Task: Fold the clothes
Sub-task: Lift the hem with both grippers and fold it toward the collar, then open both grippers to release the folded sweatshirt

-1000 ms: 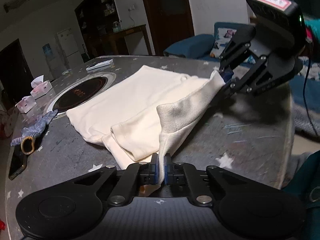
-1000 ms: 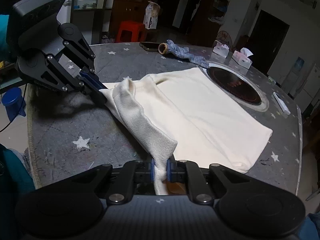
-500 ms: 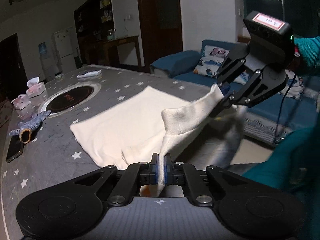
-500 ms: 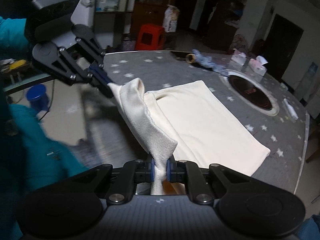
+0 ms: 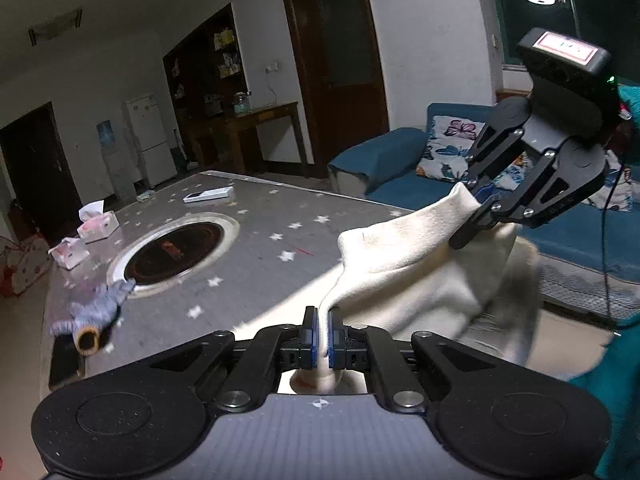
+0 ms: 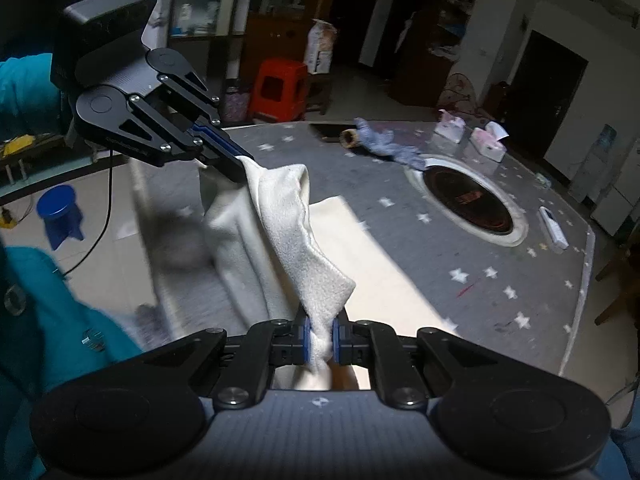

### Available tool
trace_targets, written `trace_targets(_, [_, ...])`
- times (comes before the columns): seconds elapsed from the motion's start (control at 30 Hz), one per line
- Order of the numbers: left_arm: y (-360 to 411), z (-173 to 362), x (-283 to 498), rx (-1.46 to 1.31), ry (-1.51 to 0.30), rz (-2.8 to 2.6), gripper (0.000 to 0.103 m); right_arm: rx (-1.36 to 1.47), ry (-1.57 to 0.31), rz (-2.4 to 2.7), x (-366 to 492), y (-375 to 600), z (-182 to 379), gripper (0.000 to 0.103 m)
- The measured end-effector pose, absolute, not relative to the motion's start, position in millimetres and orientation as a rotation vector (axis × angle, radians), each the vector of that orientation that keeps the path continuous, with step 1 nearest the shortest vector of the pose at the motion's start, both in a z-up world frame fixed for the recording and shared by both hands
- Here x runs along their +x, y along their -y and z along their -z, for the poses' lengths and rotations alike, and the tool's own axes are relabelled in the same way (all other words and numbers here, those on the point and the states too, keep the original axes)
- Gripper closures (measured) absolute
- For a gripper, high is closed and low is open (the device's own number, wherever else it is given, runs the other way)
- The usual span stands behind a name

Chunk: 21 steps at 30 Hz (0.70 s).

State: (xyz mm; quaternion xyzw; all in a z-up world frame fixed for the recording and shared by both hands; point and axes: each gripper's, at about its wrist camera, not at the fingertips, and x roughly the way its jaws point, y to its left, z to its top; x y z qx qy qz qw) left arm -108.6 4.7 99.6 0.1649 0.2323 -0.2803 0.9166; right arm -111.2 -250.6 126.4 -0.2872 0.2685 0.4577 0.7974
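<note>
A cream garment (image 5: 408, 264) hangs lifted by one edge, with its lower part still trailing onto the grey star-patterned table (image 5: 260, 248). My left gripper (image 5: 323, 336) is shut on one corner of that edge. In the left wrist view my right gripper (image 5: 464, 240) pinches the other corner, up at the right. From the right wrist view, my right gripper (image 6: 320, 340) is shut on the garment (image 6: 288, 216), and my left gripper (image 6: 240, 168) holds the far corner at upper left. The cloth is stretched between the two.
A round inset cooktop (image 5: 176, 248) sits in the table. Near it lie a blue sock (image 5: 96, 308), a dark phone (image 5: 64, 360), two tissue boxes (image 5: 98, 226) and a white remote (image 5: 208, 195). A blue sofa (image 5: 400, 168) stands beyond. A red stool (image 6: 278, 88) and a blue stool (image 6: 60, 212) stand on the floor.
Both grippers have risen, still shut on the garment. Its held edge has come off the table and much of the cloth has been drawn toward the near edge.
</note>
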Motion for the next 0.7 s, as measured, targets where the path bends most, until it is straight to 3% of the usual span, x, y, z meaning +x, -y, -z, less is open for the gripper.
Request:
trace_targets(0.27, [-5.3,-78.9,-21.9,0.32,-0.57,0.523,0.098,-0.621,-0.616,-0.924,-30.2,232.4,-109.3,0.094])
trace_targets(0.5, [0.6,-34.1,35.1,0.292,-0.647,0.427,0.096,-0.599,-0.689,-0.832,24.0,213.7,-60.3,0.094])
trace_targets(0.7, [1.2,-17.2,48.6,0.262,-0.661,0.357,0.089,-0.432,-0.725,-0.686,47.2,221.1,-31.8,0.084])
